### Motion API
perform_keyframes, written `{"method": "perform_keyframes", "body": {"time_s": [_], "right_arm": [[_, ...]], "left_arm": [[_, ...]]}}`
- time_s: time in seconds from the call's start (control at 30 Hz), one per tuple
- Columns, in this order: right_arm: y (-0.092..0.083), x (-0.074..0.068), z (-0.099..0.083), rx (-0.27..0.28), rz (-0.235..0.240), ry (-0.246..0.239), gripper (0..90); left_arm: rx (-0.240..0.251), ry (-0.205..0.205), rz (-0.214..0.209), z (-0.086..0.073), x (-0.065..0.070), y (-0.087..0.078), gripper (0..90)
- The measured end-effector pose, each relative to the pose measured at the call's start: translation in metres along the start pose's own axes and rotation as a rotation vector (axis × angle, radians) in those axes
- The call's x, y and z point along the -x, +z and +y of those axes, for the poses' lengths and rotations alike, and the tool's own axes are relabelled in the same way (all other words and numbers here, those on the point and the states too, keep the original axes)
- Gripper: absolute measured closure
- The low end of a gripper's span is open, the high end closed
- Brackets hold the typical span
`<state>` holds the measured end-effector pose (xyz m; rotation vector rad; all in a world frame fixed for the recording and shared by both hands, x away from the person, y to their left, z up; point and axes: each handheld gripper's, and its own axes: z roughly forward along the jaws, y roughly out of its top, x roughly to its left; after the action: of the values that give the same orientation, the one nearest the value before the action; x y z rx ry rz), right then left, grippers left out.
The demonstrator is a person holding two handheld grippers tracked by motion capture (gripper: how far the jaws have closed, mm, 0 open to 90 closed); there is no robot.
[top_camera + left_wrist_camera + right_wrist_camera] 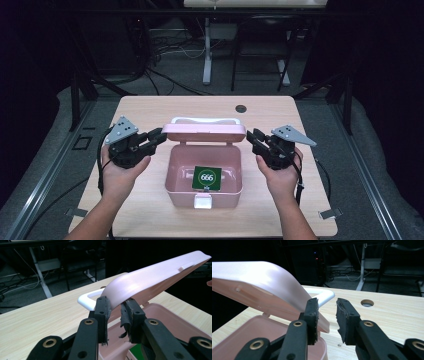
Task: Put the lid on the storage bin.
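Note:
A pink plastic box [204, 194] stands on the wooden table [150, 110], its lid [207, 132] raised part way, with a white handle [205, 120] behind it. A green card marked 666 [206, 177] lies inside, and a white latch [202, 202] sits on the front wall. My left gripper [161, 135] is at the lid's left end. In the left gripper view the lid's end [155, 277] runs in between the parted pads [115, 315]. My right gripper [251, 136] is at the lid's right end. Its jaws [327, 317] stand apart, with the lid [257, 277] beside the left pad.
A round cable hole [241, 108] lies in the table behind the box. Beyond the table's far edge are desk legs, cables and dark floor. Bare table top lies left and right of the box.

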<state>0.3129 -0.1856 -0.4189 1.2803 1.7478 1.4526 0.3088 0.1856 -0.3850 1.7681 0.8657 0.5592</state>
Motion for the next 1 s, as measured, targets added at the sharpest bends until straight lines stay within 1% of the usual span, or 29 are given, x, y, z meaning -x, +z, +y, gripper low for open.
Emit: {"method": "perform_keyframes", "body": {"time_s": [0.2,0.4,0.53,0.8,0.93,1.0], "right_arm": [[0.001,-0.002,-0.001,-0.005,0.0,0.0,68.8],[0.002,0.0,0.0,-0.006,0.0,0.005,63.5],[0.002,0.002,0.0,-0.004,0.009,0.011,60.5],[0.003,0.003,0.001,-0.013,0.021,0.012,58.8],[0.004,0.004,0.0,-0.019,0.024,0.016,58.1],[0.005,0.005,0.0,-0.021,0.024,0.015,58.0]], "left_arm": [[0.0,0.004,-0.004,-0.002,0.002,-0.002,73.0],[-0.001,0.002,-0.011,-0.005,0.004,-0.004,71.1],[-0.002,0.005,-0.016,-0.008,0.005,-0.006,70.0],[-0.008,0.005,-0.026,-0.014,0.008,-0.009,69.1],[-0.018,0.01,-0.041,-0.018,0.009,-0.013,69.1],[-0.018,0.011,-0.04,-0.019,0.009,-0.013,69.0]]}}
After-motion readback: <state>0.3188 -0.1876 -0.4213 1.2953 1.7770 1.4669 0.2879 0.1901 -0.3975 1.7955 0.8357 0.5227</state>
